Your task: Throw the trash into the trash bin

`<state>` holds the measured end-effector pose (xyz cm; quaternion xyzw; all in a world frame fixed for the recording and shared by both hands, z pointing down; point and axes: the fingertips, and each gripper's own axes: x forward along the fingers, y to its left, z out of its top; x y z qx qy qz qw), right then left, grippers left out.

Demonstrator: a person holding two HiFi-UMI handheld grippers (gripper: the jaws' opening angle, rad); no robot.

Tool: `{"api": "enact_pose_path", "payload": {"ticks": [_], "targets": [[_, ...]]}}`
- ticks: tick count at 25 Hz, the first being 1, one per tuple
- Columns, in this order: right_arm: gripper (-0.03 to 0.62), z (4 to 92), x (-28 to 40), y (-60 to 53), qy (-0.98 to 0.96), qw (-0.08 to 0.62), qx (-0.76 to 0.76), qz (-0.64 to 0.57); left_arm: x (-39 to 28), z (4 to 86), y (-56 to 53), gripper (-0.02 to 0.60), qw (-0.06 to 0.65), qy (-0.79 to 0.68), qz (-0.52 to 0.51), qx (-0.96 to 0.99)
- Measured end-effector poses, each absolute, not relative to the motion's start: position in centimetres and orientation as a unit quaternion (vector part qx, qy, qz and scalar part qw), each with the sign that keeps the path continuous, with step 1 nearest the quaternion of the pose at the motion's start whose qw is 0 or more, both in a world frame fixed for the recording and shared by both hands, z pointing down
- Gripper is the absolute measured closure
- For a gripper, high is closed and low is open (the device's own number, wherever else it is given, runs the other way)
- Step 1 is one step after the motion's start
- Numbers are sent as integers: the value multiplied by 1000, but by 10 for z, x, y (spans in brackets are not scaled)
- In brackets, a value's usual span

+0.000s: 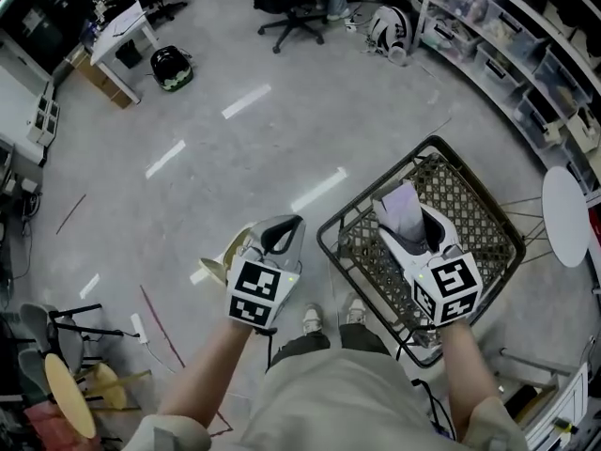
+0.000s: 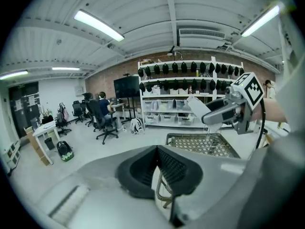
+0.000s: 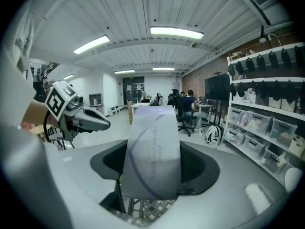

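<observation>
**Release over the bin.** The right gripper (image 1: 407,222) is clenched on a flat pale packet (image 3: 151,151), the trash. Its jaws stand wide, one against each long edge, and the packet's free end juts forward past the fingertips. The wire-mesh trash bin (image 1: 479,219) lies directly below this gripper, and mesh shows under the packet in the right gripper view.

*Step in hand, as judged:* the packet is carried and ready to drop; nothing lies in the visible part of the bin.

*To do it well:*
- Keep the fingertips over the middle of the opening, away from the near rim.
- Tip the nose down a little more, so the packet slides off forward instead of hanging on a pad.
- Spread the jaws in one clean motion, since a light, flat packet can drift sideways or stick to one pad.
- Check that it has landed inside the mesh.

*Pose:* both forearms reach ahead of the body, marker cubes upward. Each gripper points forward and slightly down, at about the same height. The left gripper (image 1: 279,233) is just beside the right one, outside the bin. Its jaws stand a narrow way apart, with nothing pressed between them. A yellowish looped thing (image 1: 223,259) on the floor (image 1: 282,111) shows below it.
</observation>
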<state>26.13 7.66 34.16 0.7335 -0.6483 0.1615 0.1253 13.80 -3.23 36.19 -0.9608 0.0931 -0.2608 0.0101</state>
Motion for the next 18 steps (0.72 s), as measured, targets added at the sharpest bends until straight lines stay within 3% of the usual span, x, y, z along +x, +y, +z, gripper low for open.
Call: {"api": "enact_pose_path", "payload": {"ticks": [10,18], "targets": [[284,250,226,64,-674,70,731,82,97,286,-54,580,34,146,-199,-969],[284,245,220,42,-699,78,707,80,68,275,-73,580,29,192,-189,-963]]}}
